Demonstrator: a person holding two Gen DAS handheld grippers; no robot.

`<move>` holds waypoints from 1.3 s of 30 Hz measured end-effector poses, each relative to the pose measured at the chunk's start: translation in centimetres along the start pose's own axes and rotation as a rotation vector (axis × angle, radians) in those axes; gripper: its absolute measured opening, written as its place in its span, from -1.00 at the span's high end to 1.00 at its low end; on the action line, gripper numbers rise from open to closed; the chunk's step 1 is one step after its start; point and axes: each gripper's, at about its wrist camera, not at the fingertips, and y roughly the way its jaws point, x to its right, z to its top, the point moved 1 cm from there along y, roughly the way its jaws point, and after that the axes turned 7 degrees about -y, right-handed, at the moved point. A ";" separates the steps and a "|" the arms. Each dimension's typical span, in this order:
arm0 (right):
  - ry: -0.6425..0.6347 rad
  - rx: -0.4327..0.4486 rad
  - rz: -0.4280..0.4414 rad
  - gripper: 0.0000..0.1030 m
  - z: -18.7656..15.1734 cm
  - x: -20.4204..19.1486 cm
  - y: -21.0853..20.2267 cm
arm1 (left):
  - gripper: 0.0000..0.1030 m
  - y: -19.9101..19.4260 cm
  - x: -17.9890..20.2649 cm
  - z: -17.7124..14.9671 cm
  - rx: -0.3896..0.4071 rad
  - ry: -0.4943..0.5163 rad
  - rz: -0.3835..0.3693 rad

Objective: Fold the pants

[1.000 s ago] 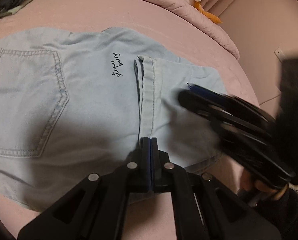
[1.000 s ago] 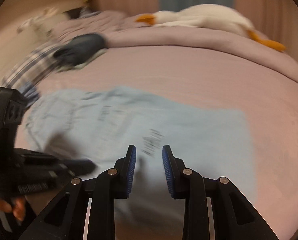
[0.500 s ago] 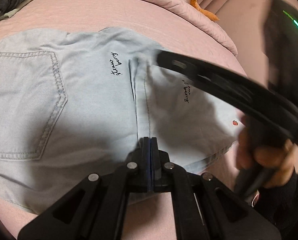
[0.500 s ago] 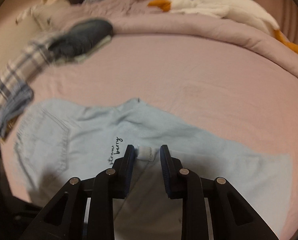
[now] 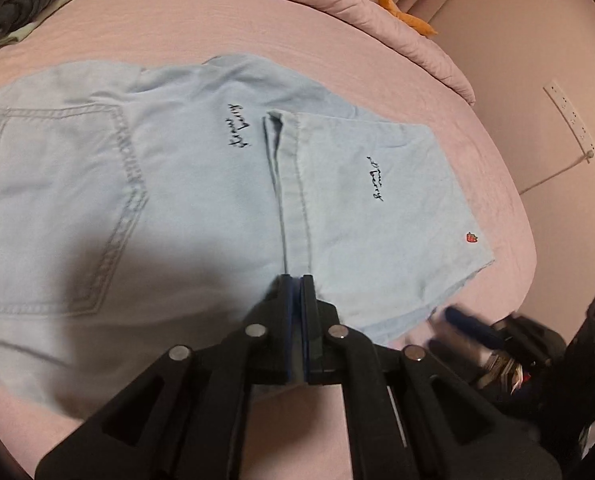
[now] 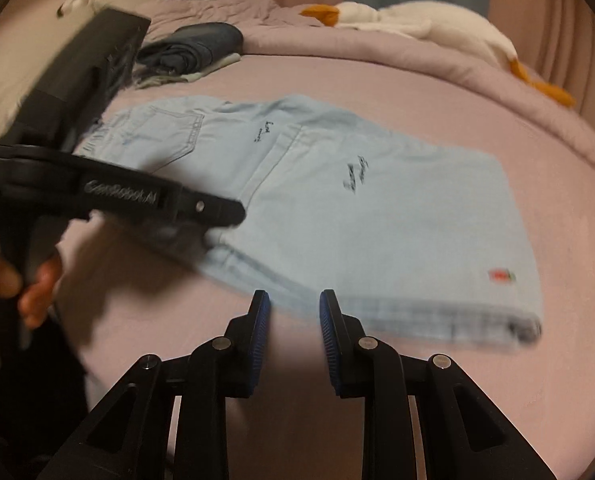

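Note:
Light blue denim pants [image 5: 201,200] [image 6: 377,216] lie on the pink bed, the leg end folded back over the seat so its hem [image 5: 293,184] runs across the middle. My left gripper [image 5: 296,280] [image 6: 233,212] is shut on the near end of that hem. My right gripper [image 6: 293,300] stands open with nothing between its fingers, just short of the pants' near folded edge. In the left wrist view it is a blurred dark shape [image 5: 469,328] at the lower right. A hand [image 6: 37,284] holds the left gripper's handle.
A white plush goose [image 6: 417,24] lies on the rumpled duvet at the back. Dark folded clothes [image 6: 193,48] sit at the back left. A wall with a power strip [image 5: 569,120] is to the right of the bed edge.
The right gripper, which had the far end of the hem between its fingers half a second ago, has drawn back to the near edge without cloth. The left gripper has kept still.

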 end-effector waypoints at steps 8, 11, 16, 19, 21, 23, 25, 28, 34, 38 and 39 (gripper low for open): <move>0.188 0.119 -0.164 0.50 0.8 7.1 -3.1 | 0.67 -1.7 2.5 0.4 0.072 0.048 -0.035; 0.213 0.088 -0.196 0.50 0.7 8.5 -1.5 | 0.66 -0.7 4.4 1.0 0.066 0.103 -0.048; 0.219 0.029 -0.201 0.50 -1.5 8.4 1.1 | 0.63 3.4 3.6 1.0 -0.020 0.125 0.024; 0.213 0.005 -0.175 0.50 -1.3 8.5 0.6 | 0.62 2.6 3.0 1.3 -0.031 0.119 -0.009; 0.236 -0.003 -0.135 0.50 -0.9 9.3 0.0 | 0.62 2.0 2.8 1.7 -0.029 0.112 -0.002; 0.244 0.029 -0.124 0.50 -0.1 10.2 -0.6 | 0.58 1.6 3.0 3.0 -0.003 0.116 0.014; 0.249 0.058 -0.125 0.50 1.1 11.2 -0.8 | 0.49 1.5 3.3 4.0 0.014 0.112 0.010; 0.254 0.059 -0.148 0.50 3.9 13.1 1.5 | 0.35 2.2 3.4 5.5 0.031 0.105 0.018; 0.328 -0.058 -0.112 0.50 7.1 16.9 8.3 | 0.35 3.7 2.1 6.0 -0.006 0.058 0.013; 0.371 -0.081 -0.061 0.50 7.1 18.0 9.4 | 0.35 3.7 2.4 5.8 -0.004 0.082 0.030; 0.383 -0.081 -0.058 0.50 6.9 18.0 9.0 | 0.35 3.8 2.5 5.8 -0.004 0.079 0.030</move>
